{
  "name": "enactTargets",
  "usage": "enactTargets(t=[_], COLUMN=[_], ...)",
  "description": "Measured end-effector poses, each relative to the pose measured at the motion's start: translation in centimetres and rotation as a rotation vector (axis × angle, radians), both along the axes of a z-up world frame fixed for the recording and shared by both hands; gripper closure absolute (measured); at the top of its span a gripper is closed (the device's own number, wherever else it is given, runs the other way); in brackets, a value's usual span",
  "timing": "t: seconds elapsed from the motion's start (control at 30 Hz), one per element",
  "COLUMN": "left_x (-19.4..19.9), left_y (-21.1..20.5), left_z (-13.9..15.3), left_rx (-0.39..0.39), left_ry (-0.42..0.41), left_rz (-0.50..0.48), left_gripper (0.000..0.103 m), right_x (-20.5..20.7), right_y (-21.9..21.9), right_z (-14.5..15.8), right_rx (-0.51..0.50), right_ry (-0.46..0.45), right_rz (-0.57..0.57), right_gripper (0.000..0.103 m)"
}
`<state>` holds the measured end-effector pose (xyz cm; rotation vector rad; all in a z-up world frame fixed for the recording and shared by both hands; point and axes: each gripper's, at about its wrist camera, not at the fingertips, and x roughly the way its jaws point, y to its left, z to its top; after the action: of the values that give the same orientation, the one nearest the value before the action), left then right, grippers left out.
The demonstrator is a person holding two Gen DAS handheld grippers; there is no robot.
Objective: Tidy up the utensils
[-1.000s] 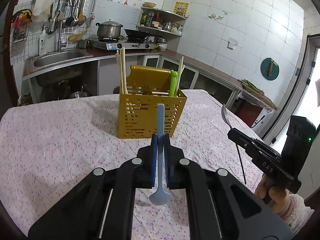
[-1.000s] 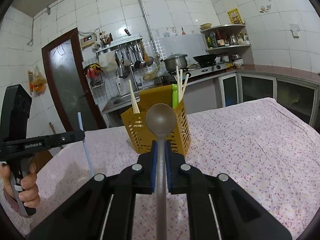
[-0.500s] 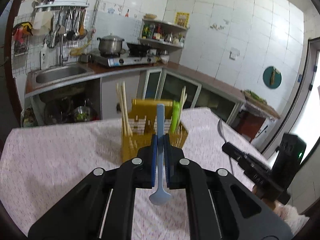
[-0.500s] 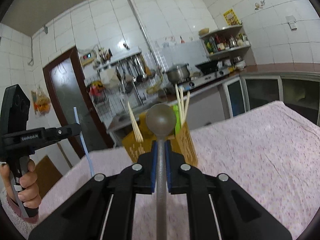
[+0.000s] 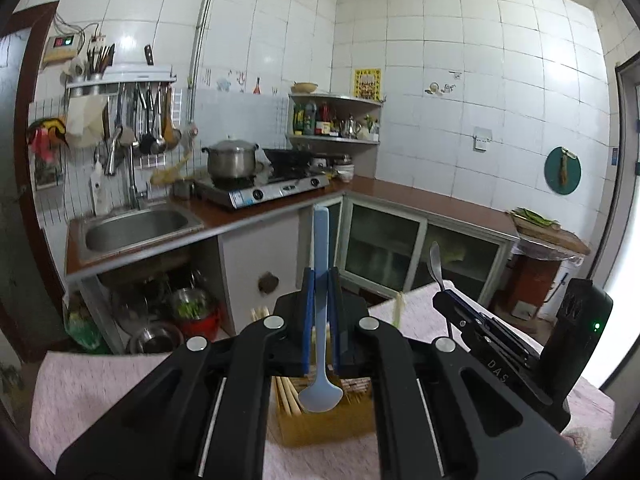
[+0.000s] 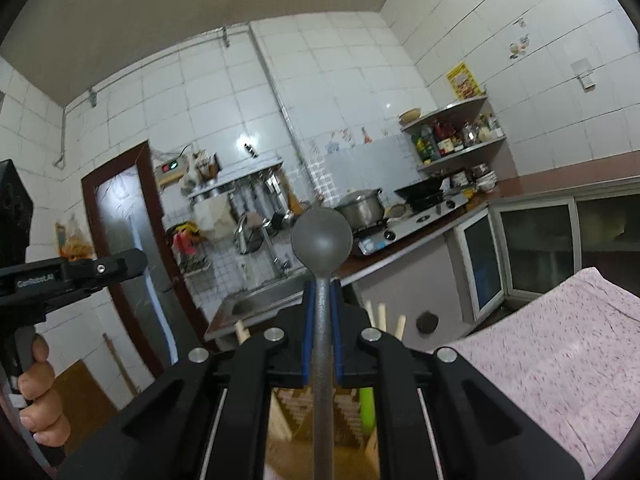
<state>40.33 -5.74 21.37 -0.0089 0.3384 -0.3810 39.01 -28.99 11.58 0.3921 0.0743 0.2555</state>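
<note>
- Utensils are in both hands right now: the left hand-held gripper (image 5: 320, 316) pinches a pale blue plastic spoon (image 5: 321, 300) by its handle, bowl hanging toward the camera and handle tip pointing away.
- The right hand-held gripper (image 6: 321, 320) is pressed tight on the stem of a grey metal spoon (image 6: 322, 240), whose round bowl stands up past the fingertips.
- Below both sits the yellow slotted utensil caddy (image 5: 320, 428), on the surface covered by a pink floral cloth (image 6: 560, 352); wooden chopsticks (image 5: 286, 396) and something bright green (image 6: 366, 404) already stand in it.
- Seen from the left wrist, the caddy lies directly under the jaws, and the blue spoon's bowl hangs just above its open top, so its long axis runs roughly in line with the drop.
- From the right wrist, the caddy is also beneath the fingers, a touch forward, but the grey spoon's bowl points up and away from it.
- My guess: the left hand is better placed, needing only to lower the spoon; the right would have to tip its spoon handle-down first.
- Which compartment each spoon hangs over I cannot tell.
</note>
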Motion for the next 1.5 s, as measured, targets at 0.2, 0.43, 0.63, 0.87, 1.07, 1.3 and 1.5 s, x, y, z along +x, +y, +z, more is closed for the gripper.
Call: enactTargets(t=[0.2, 0.43, 0.63, 0.87, 1.07, 1.3, 1.5], left_x=[3.0, 5.0, 5.6, 5.4, 4.8, 3.6, 0.6], left_y=[-0.4, 0.0, 1.0, 1.5, 1.8, 2.0, 3.3], left_z=[-2.4, -5.9, -8.2, -9.9, -11.4, -11.8, -10.4], left_rx=[-0.013, -0.004, -0.035, -0.079, -0.092, -0.077, -0.079], left_ry=[0.014, 0.050, 0.081, 0.114, 0.138, 0.165, 0.147], left_rz=[-0.005, -0.007, -0.021, -0.033, -0.028, -0.022, 0.008], left_gripper=[0.098, 0.098, 0.098, 0.097, 0.097, 0.086, 0.049], right_x=[2.7, 3.4, 2.8, 2.0, 1.2, -0.5, -3.1], right_y=[1.4, 3.1, 3.5, 3.9, 3.9, 3.8, 2.7], right_z=[-1.6, -3.3, -4.8, -5.3, -5.8, -5.5, -4.8], right_rx=[-0.043, -0.123, -0.145, -0.197, -0.247, -0.295, -0.297], right_ry=[-0.058, -0.125, -0.151, -0.149, -0.111, -0.046, 0.034], right_rz=[-0.085, -0.124, -0.130, -0.123, -0.113, -0.077, -0.072], right_gripper=[0.095, 0.095, 0.095, 0.095, 0.094, 0.093, 0.059])
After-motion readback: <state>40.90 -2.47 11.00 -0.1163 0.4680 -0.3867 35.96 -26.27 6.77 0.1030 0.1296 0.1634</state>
